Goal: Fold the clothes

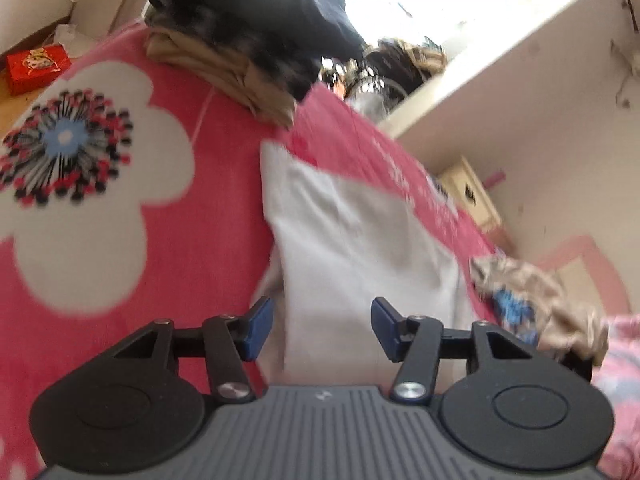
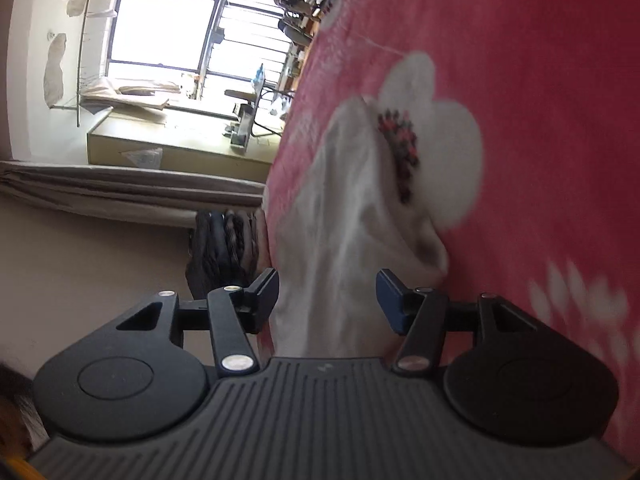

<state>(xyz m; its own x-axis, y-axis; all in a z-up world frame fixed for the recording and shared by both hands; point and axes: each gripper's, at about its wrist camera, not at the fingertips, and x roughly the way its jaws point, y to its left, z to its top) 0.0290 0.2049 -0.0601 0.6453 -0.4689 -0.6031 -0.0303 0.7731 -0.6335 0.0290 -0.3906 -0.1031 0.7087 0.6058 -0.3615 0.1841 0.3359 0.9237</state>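
A white garment [image 1: 352,240] lies folded on the pink flowered blanket [image 1: 192,272]. In the left wrist view it stretches away from my left gripper [image 1: 322,330], whose blue pads stand apart above its near end without pressing on it. In the right wrist view, which is rolled on its side, the same white garment [image 2: 340,216] lies rumpled beside a white flower print. My right gripper [image 2: 328,300] is open over its near end, and nothing is pinched between the pads.
A stack of folded clothes [image 1: 240,40], tan under dark, sits at the far end of the blanket. A crumpled beige and blue garment [image 1: 536,304] lies to the right. A red box [image 1: 36,66] sits on the floor. A window [image 2: 168,32] and a low cabinet [image 2: 172,148] lie beyond the bed.
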